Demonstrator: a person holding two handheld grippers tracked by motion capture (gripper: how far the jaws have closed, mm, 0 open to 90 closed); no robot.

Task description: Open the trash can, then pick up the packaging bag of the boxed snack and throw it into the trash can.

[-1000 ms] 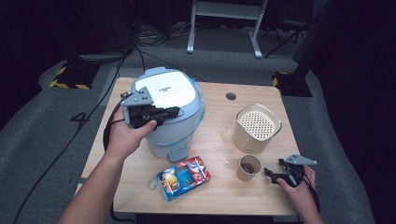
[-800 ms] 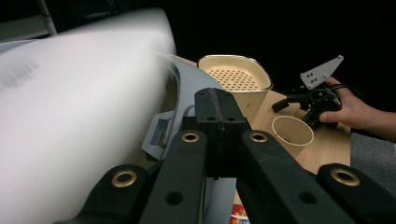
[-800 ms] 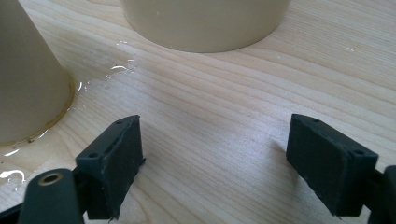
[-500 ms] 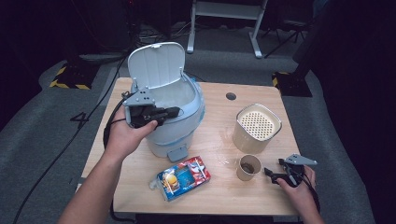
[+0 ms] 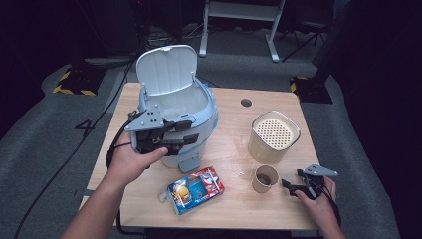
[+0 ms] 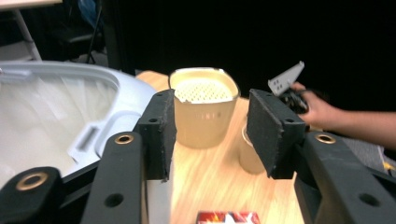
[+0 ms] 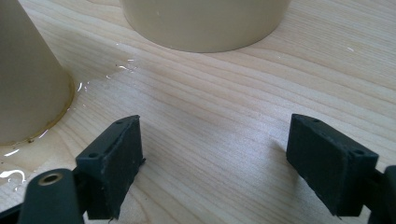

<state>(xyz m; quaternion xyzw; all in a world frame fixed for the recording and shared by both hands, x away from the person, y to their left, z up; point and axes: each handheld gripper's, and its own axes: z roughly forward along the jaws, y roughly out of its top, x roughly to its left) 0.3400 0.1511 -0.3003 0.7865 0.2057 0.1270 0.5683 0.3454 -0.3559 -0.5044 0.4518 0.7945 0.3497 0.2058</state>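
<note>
My left gripper (image 5: 180, 132) fingers have just opened, empty, beside the rigid, light bin (image 5: 191, 107) rim; right gripper (image 5: 292, 186) fingers wide, near the tippable cup (image 5: 264, 178).

Desk (image 5: 234, 102), far left: cooker (image 5: 191, 112), lid (image 5: 166, 69) raised at its far side. Left hand-held gripper (image 5: 186, 132) at the cooker's near rim. Near centre, before the cooker: packet (image 5: 195, 190). Right: strainer tub (image 5: 273, 137). Just near it: cup (image 5: 264, 178). Right hand-held gripper (image 5: 288, 185) just right of the cup, resting on the desk, near edge.
</note>
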